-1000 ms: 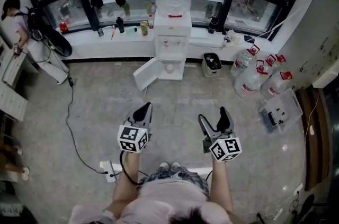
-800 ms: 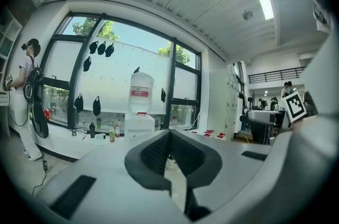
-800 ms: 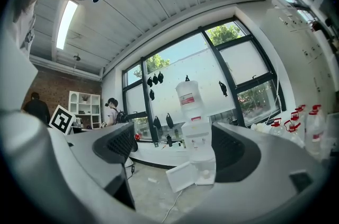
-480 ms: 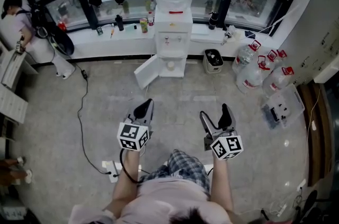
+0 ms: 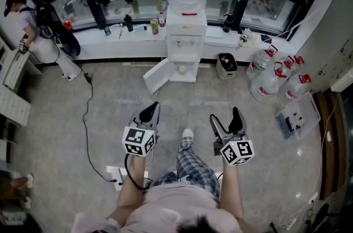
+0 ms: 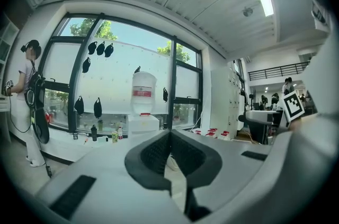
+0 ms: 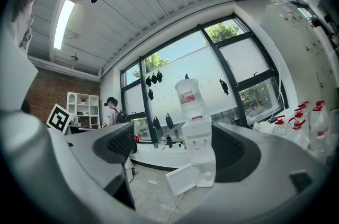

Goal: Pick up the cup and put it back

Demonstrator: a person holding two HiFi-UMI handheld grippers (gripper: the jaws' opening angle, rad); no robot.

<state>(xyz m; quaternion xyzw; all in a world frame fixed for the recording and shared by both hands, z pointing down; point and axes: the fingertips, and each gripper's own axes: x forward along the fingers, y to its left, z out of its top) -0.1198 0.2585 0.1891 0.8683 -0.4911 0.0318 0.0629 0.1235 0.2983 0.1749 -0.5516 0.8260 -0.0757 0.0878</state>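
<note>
Water dispenser (image 5: 186, 33) at top centre, lower door (image 5: 157, 75) swung open to the left. Spare bottles (image 5: 265, 82) on floor at right. Person (image 5: 25, 17) at upper left. Cable (image 5: 84, 122) runs down left floor to power strip (image 5: 117, 174).

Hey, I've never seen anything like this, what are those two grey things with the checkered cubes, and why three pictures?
A person holds two hand tools, the left gripper and the right gripper, each with two jaws and a marker cube. The head view looks down from the person's head; each gripper view looks along its jaws. The left jaws are together, the right apart; both are empty. On the grey floor stands a white water dispenser with a clear bottle, its lower door open.
</note>
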